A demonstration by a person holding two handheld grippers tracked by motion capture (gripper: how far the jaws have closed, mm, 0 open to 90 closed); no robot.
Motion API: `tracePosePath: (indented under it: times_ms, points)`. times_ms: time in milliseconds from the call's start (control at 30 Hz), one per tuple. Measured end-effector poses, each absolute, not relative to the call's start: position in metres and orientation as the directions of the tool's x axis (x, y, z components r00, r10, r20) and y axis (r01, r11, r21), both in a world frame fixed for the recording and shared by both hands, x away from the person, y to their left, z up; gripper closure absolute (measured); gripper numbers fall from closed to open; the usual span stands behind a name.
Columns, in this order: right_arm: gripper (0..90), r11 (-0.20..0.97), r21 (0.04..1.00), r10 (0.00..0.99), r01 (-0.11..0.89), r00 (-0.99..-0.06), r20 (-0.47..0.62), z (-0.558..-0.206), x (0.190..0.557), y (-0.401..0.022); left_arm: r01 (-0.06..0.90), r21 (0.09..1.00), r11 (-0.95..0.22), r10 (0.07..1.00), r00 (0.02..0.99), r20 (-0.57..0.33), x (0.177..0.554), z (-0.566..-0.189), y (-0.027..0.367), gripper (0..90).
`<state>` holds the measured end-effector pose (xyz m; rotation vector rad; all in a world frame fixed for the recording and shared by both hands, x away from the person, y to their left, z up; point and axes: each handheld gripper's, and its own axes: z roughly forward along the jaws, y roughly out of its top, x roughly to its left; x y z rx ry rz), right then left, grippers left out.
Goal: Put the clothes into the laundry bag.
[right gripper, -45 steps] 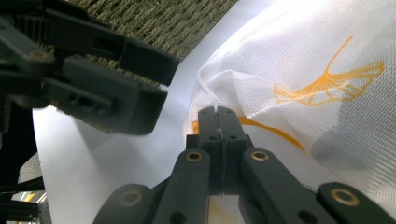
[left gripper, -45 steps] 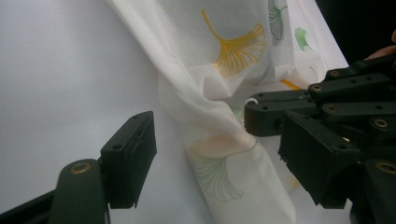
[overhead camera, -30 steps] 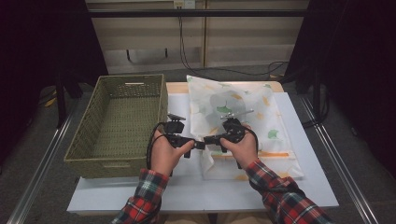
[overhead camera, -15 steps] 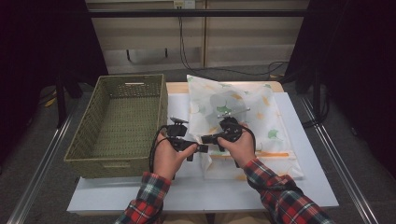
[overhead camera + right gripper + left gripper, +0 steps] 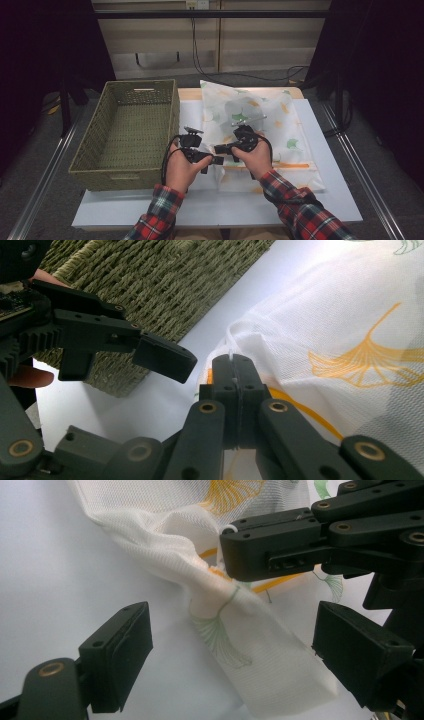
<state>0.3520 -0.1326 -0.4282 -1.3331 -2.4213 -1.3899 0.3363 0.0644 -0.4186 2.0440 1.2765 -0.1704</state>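
The left gripper (image 5: 214,161) has just been opening its jaws, which are now standing wide on either side of the mesh laundry bag's (image 5: 270,125) bunched corner (image 5: 235,630) without pressing it, so the hold is passing to the right gripper (image 5: 223,148), clamped tight on the bag's edge. The bag is lying just right of the wicker basket (image 5: 131,131). Both hands are meeting beside the basket's near right corner, jaws pointing toward each other.
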Motion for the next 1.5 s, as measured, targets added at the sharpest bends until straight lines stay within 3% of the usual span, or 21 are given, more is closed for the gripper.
tracePosePath:
  times_ms: [233,400,633,967,1233,1500]
  points:
    - [90.0,0.222,0.684,0.652,0.695,-0.628,0.425,-0.4272,0.3518,-0.1309,0.834,0.500,-0.234,0.744,0.485,-0.459,0.3363,-0.4219,0.0609,16.3]
    - [90.0,0.222,0.684,0.650,0.695,-0.628,0.428,-0.4278,0.3507,-0.1301,0.829,0.492,-0.266,0.746,0.500,-0.440,0.3373,-0.4244,0.0625,23.0]
    - [90.0,0.218,0.683,0.646,0.697,-0.628,0.434,-0.4287,0.3499,-0.1297,0.834,0.480,-0.271,0.765,0.490,-0.419,0.3381,-0.4255,0.0652,37.4]
    - [90.0,0.216,0.687,0.638,0.694,-0.632,0.439,-0.4277,0.3482,-0.1301,0.842,0.476,-0.253,0.784,0.467,-0.410,0.3398,-0.4283,0.0677,50.7]
    - [90.0,0.215,0.682,0.630,0.700,-0.633,0.451,-0.4309,0.3472,-0.1306,0.833,0.465,-0.299,0.768,0.499,-0.401,0.3382,-0.4234,0.0657,84.6]
    - [90.0,0.201,0.675,0.616,0.710,-0.627,0.476,-0.4349,0.3475,-0.1319,0.835,0.450,-0.315,0.768,0.503,-0.396,0.3377,-0.4223,0.0648,87.2]
